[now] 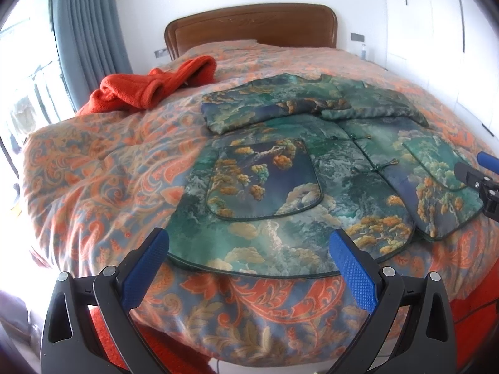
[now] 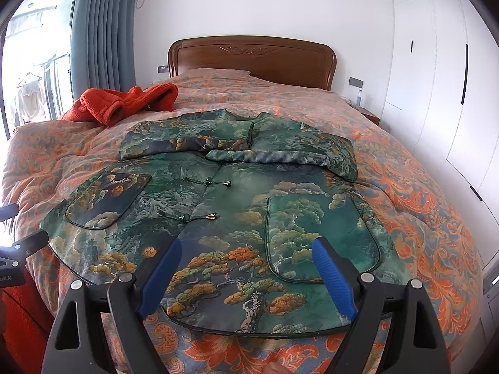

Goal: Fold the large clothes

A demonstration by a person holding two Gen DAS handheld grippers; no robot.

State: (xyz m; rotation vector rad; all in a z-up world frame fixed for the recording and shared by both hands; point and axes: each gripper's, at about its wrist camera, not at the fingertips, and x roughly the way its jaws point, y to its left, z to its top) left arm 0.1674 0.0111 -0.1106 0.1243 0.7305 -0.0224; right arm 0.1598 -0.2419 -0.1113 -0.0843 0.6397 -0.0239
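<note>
A green patterned jacket (image 1: 280,168) with pine and cloud print lies flat on the bed, front up, both sleeves folded across its chest. It also shows in the right wrist view (image 2: 237,205). My left gripper (image 1: 249,243) is open and empty, just above the jacket's bottom hem on its left half. My right gripper (image 2: 248,249) is open and empty over the hem of the right half, beside the right pocket (image 2: 315,237). The right gripper also shows at the right edge of the left wrist view (image 1: 480,171).
The bed (image 1: 93,168) has an orange and blue paisley quilt. A crumpled orange fleece garment (image 1: 149,88) lies at the back left, and also shows in the right wrist view (image 2: 121,103). A wooden headboard (image 2: 252,56) stands behind, white wardrobes (image 2: 436,78) to the right, grey curtain (image 2: 103,31) to the left.
</note>
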